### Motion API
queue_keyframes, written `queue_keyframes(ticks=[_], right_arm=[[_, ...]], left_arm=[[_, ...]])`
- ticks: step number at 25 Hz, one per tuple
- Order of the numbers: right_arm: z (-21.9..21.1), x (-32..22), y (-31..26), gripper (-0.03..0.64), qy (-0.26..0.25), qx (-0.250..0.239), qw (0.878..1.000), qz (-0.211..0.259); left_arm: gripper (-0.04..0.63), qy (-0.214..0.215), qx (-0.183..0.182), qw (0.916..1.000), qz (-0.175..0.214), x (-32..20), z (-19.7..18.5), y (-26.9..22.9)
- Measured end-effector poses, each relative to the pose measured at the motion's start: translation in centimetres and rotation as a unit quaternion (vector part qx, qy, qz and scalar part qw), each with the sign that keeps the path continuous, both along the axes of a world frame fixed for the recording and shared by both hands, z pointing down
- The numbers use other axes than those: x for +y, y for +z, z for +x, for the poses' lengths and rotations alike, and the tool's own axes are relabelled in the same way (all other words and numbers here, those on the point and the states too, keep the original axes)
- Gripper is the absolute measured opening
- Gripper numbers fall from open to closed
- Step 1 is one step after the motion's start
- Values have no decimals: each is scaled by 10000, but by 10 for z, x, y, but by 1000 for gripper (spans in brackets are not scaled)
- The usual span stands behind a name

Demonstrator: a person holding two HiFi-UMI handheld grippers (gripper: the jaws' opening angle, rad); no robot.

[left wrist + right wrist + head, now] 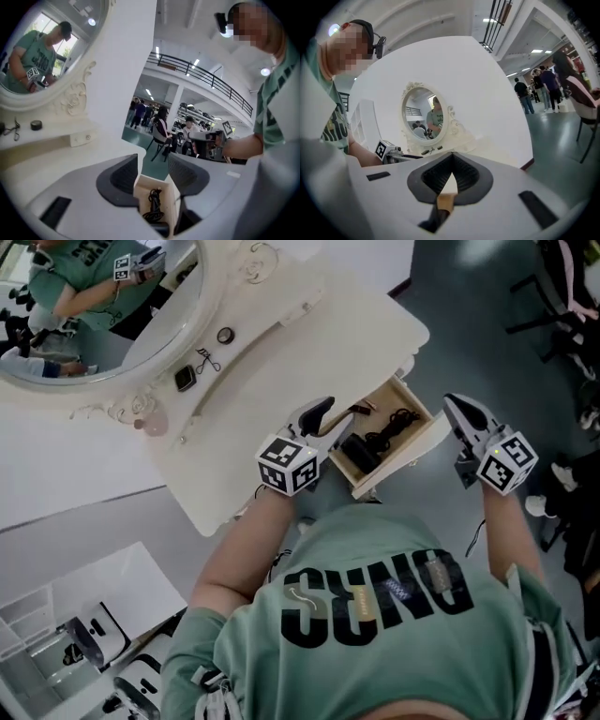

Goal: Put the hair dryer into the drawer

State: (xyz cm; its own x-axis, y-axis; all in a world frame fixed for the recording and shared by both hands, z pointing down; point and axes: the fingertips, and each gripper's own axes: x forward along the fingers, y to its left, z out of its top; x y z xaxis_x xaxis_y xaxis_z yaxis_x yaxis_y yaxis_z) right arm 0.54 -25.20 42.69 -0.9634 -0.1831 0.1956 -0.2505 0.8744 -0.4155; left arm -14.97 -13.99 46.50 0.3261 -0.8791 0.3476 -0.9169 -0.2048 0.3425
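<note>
Both hand-held grippers hang at the front of the white desk, one on either side of the open drawer. The hair dryer lies inside the drawer, black against the wooden bottom, with its cord bunched beside it.

The left hand-held gripper is just left of the drawer, over the desk's edge. In its own view the left hand-held gripper has its jaws apart with nothing between the pads. The drawer and the cord show below, through the gap.

The right hand-held gripper is just right of the drawer, off the desk and over the dark floor. In its own view the right hand-held gripper has its jaw tips together and clamps nothing.

Behind the drawer an oval mirror in a carved white frame stands on the desk. A few small dark items lie on the ledge in front of it. The mirror reflects the person in a green shirt.
</note>
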Motion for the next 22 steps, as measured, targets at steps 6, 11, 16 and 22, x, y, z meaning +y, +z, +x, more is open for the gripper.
queue_keyframes(ticks=[6,11,16,22], right_arm=[[-102,48,-41,-11,-1112,-184,9930,344],[-176,111,-68,-11,-1865,-294,9805,548],[-241,190,-91,-11,-2570,-331,9625,804],[-301,285,-105,-11,-2993,-249,9490,959]], left_arm=[[121,-1392,-263,9872,731,98,-89,-73],[56,-2503,-373,9597,1225,214,-150,-120],[16,-3426,-475,9245,1604,338,-188,-152],[11,-3904,-471,9030,1730,453,-212,-163]])
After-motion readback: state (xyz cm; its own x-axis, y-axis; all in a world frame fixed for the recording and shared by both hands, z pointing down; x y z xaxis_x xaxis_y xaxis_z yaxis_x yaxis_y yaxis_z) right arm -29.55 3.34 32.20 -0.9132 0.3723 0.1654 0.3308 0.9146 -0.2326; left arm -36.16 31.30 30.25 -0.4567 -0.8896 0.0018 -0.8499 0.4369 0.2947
